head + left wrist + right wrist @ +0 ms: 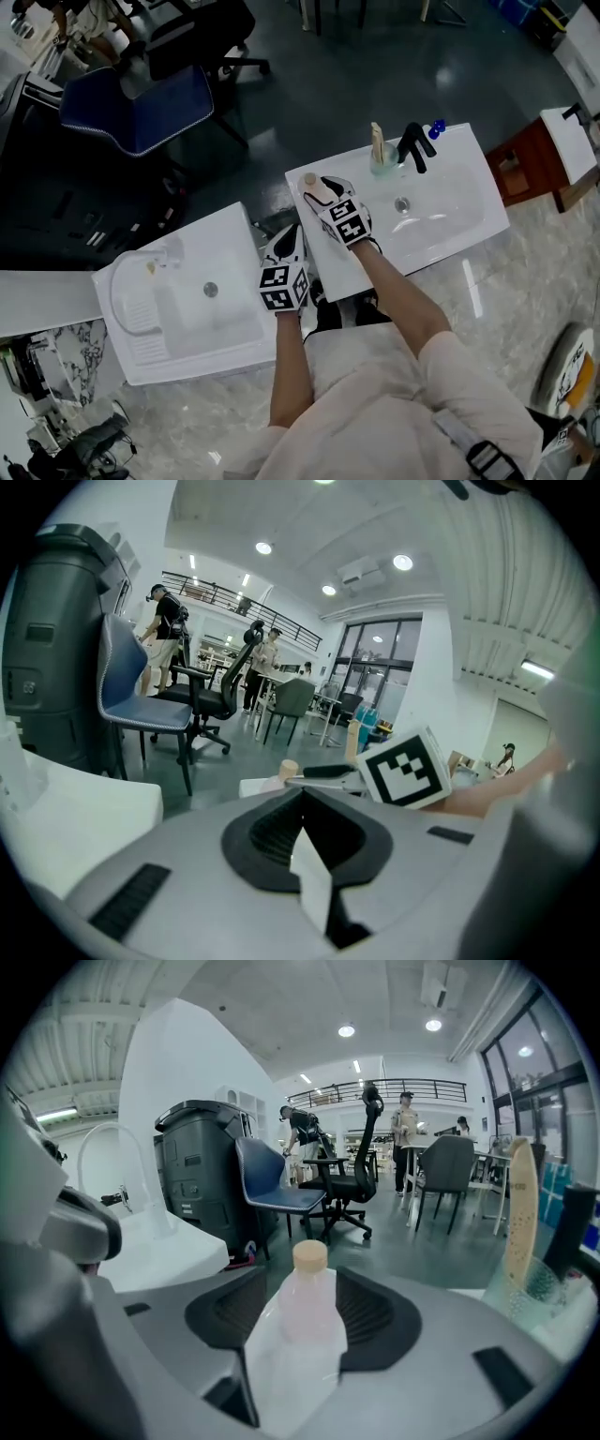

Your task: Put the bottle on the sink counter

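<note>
A clear plastic bottle [312, 185] with a tan cap stands upright on the left front corner of the white sink counter [469, 155]. My right gripper [317, 197] is open around it; in the right gripper view the bottle [302, 1326] stands between the jaws, with a gap at each side. My left gripper [292, 236] hangs over the gap between the two sinks, a little left of the bottle and below it in the picture. Its jaws meet and hold nothing. From the left gripper view the bottle's cap [289, 769] shows just ahead.
A black faucet [413, 146], a cup with wooden sticks [380, 157] and a blue object [437, 125] stand at the counter's back edge. A second white sink [178, 305] lies to the left. A blue chair [141, 108] and a brown cabinet [525, 169] stand nearby.
</note>
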